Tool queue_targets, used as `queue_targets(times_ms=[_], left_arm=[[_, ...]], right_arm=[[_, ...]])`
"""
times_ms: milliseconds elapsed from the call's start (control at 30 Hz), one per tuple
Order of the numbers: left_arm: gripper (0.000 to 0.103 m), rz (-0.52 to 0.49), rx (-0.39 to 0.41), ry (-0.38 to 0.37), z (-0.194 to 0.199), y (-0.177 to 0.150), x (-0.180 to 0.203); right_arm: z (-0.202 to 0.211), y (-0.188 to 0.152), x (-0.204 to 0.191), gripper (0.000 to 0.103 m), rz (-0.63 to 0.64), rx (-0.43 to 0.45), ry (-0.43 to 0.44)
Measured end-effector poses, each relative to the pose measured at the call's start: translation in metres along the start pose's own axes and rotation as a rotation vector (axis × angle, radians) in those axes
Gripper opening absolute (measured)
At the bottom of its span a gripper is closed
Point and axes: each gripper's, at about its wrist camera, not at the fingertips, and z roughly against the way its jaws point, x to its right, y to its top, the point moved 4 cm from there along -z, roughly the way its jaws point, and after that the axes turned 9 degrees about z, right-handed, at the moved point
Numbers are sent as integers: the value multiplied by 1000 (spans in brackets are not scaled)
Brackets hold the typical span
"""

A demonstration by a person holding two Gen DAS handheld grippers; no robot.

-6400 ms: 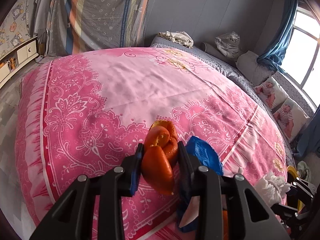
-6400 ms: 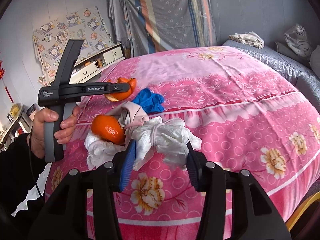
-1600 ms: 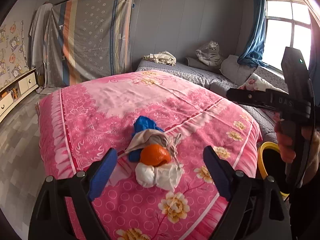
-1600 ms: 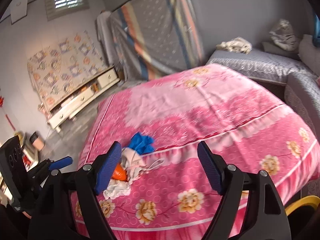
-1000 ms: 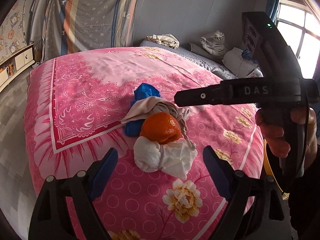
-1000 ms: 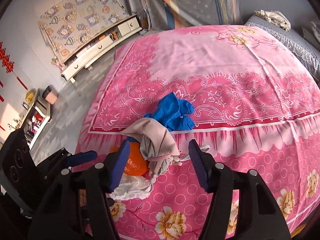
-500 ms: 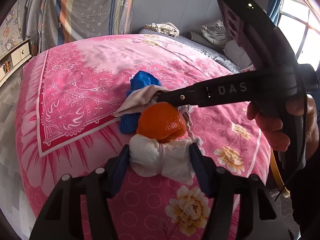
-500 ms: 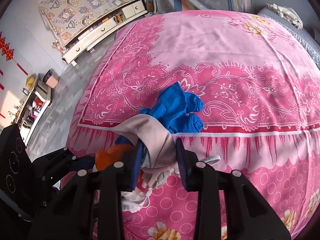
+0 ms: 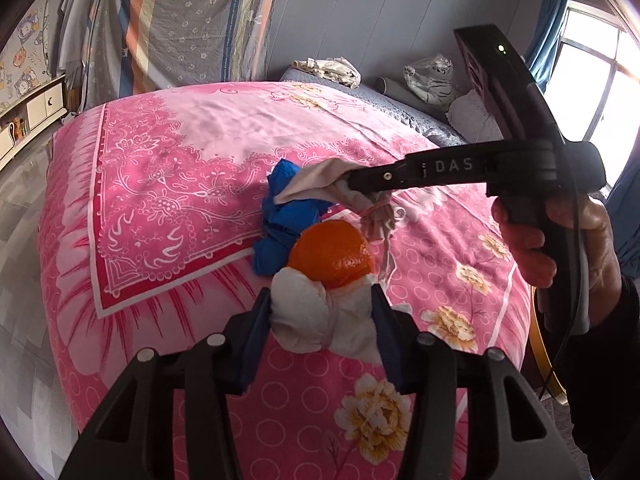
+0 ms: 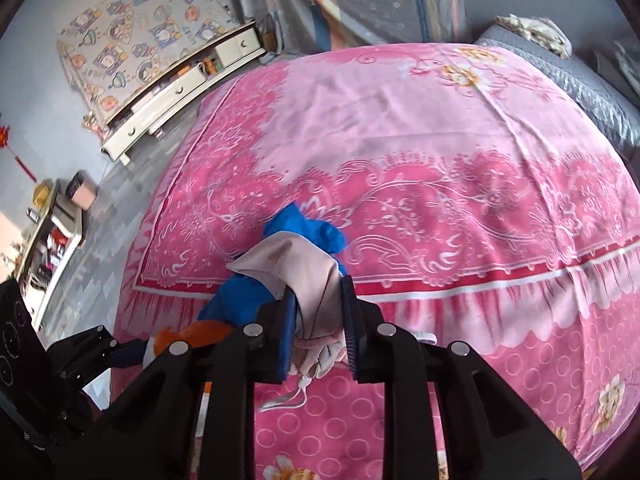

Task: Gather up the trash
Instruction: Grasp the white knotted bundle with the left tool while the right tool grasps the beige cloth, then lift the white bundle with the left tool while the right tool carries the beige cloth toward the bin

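A small heap of trash lies near the front edge of the pink bed cover (image 9: pixel 180 168). My left gripper (image 9: pixel 322 312) has its jaws closing, and both pads press on the white tissue wad (image 9: pixel 308 320). An orange peel (image 9: pixel 330 254) rests on top of the wad. Behind it lies a blue glove (image 9: pixel 284 216). My right gripper (image 10: pixel 318 300) comes in from the right with its jaws closing, and they pinch the beige face mask (image 10: pixel 296 264), whose ear loop hangs below. In the right wrist view the blue glove (image 10: pixel 316 232) lies under the mask and the orange peel (image 10: pixel 192 334) peeks out at lower left.
A person's hand (image 9: pixel 560 240) holds the right tool. A yellow bin rim (image 9: pixel 540 356) shows beside the bed at right. Grey bedding with pillows (image 9: pixel 420 112) lies beyond the pink cover. A white dresser (image 10: pixel 180 84) stands across the floor.
Both grippers came in on the heap and narrowed their jaws. The left one went from wide open to gripping the tissue wad, and the right one closed on the beige mask.
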Motion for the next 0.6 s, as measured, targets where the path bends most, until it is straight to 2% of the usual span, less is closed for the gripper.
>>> queue_targets(times_ms=[133, 267, 600], left_arm=[[45, -15, 30, 20, 5, 3, 1], [45, 10, 51, 38, 14, 8, -8], [45, 68, 217, 119, 73, 25, -30]], right_arm=[[11, -5, 16, 20, -47, 21, -35], [37, -8, 28, 20, -73, 76, -67], [90, -16, 32, 20, -96, 174, -106]])
